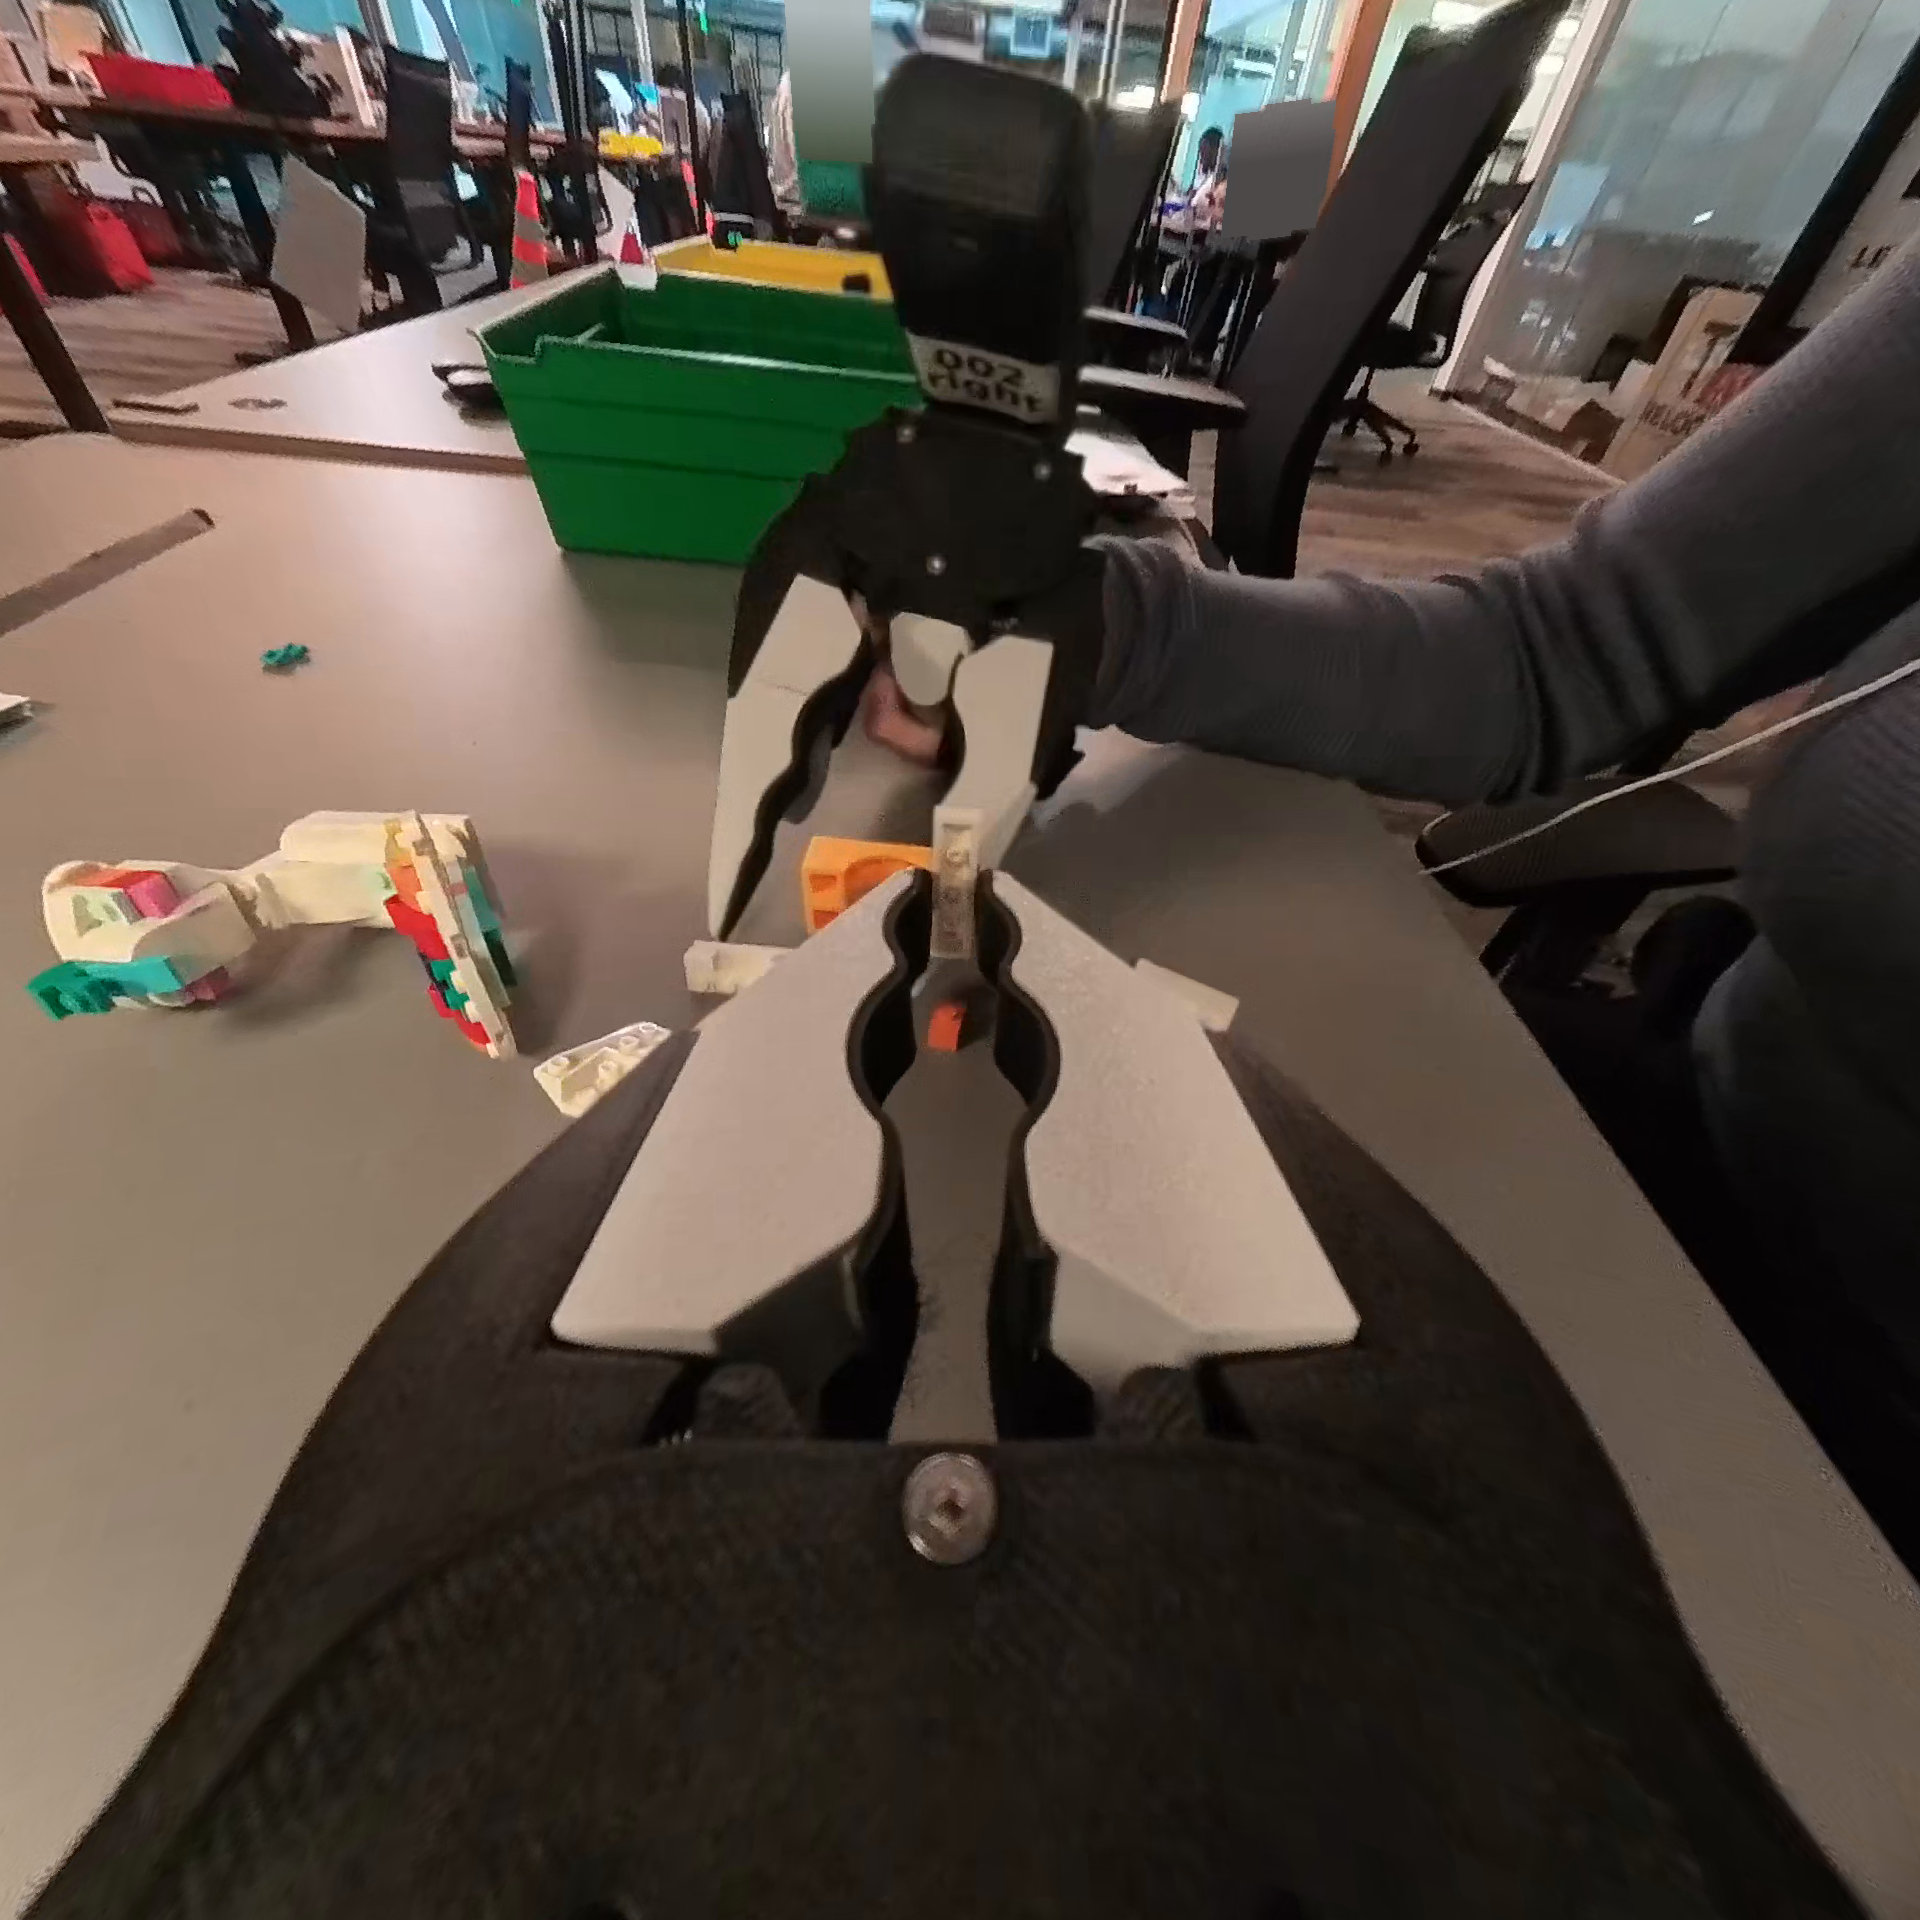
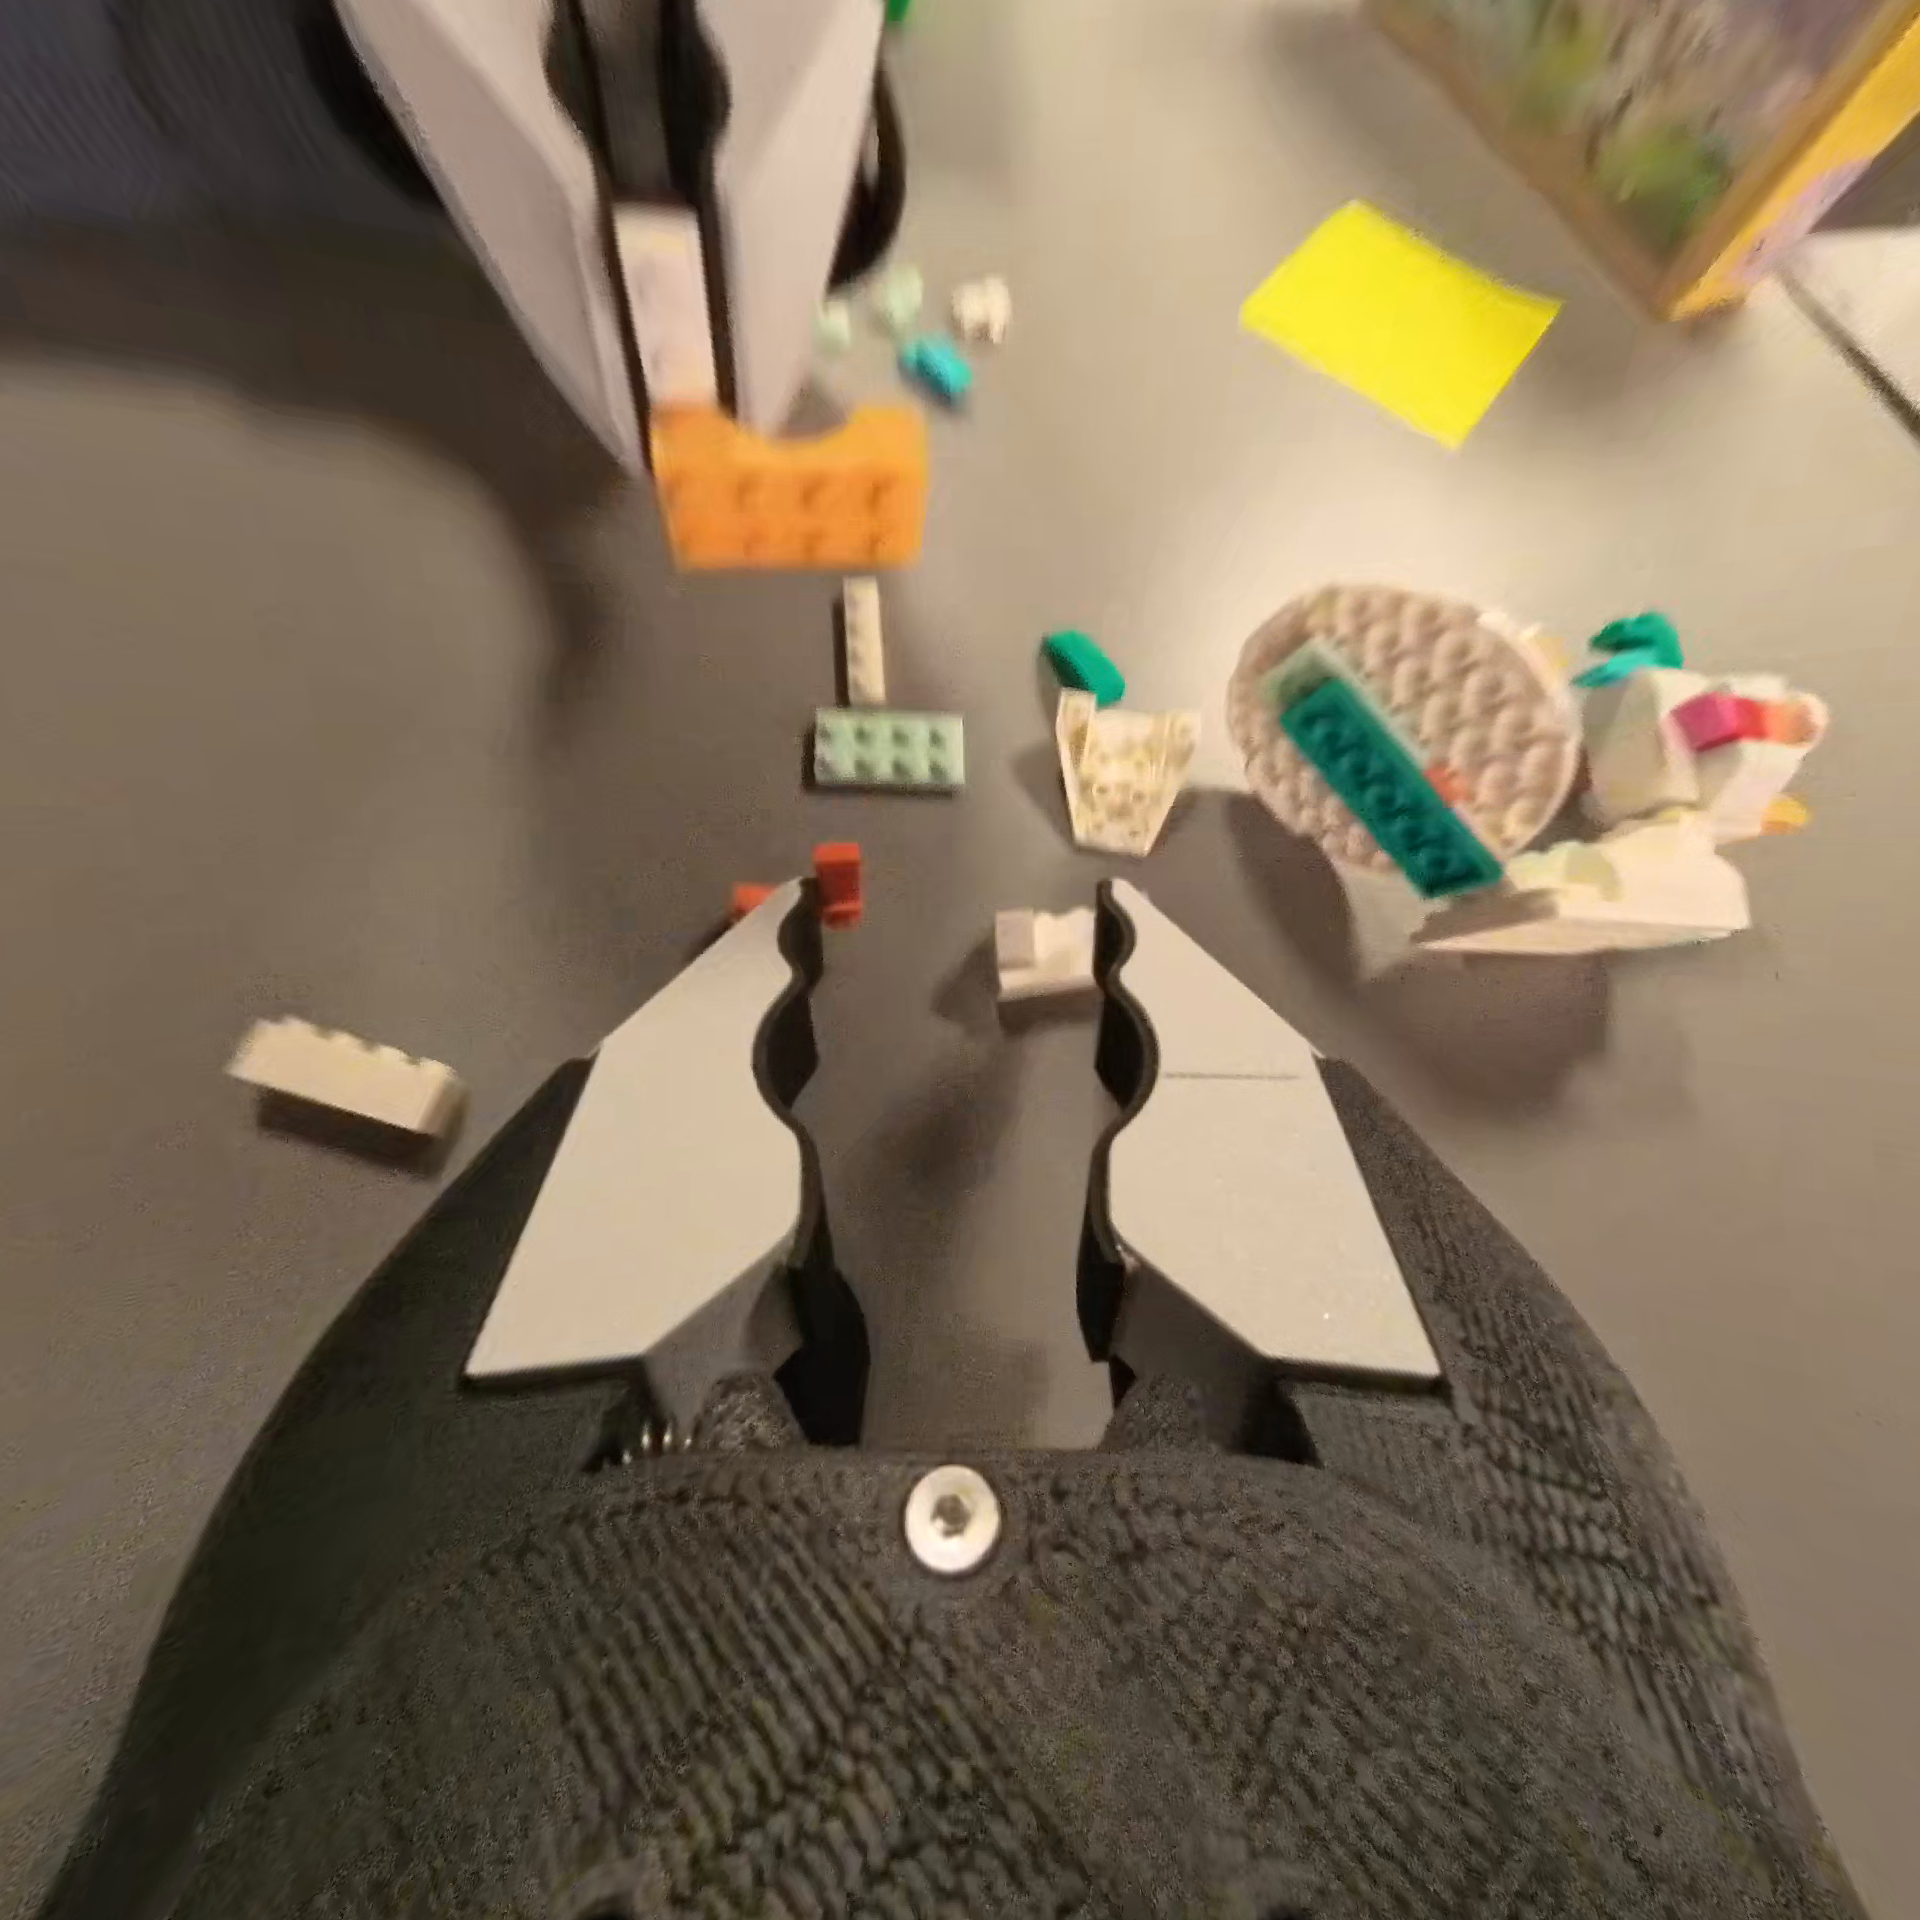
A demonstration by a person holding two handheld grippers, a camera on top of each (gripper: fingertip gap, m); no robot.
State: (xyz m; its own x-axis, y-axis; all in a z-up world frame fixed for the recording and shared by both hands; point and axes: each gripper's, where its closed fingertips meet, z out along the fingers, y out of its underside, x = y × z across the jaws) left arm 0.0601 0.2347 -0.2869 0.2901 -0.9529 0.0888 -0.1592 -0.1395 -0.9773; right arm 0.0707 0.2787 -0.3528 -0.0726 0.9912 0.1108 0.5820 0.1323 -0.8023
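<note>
Grey desk [image 2: 312,727] w/ loose bricks. L gripper [image 1: 951,883] pinched on pale thin plate [image 1: 953,883], orange brick [image 1: 847,873] just beyond at 11 o'clock. R gripper [image 2: 951,899] spread, red bit [image 2: 837,881] at 11, white brick [image 2: 1039,951] touching its fingertip at 1, round-plate build [image 2: 1392,727] at 2.

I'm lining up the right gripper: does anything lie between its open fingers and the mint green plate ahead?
Nothing visible does: bare table separates the right gripper from the mint green plate. A small red piece sits by one fingertip and a small white brick by the other, flanking the gap.
</note>
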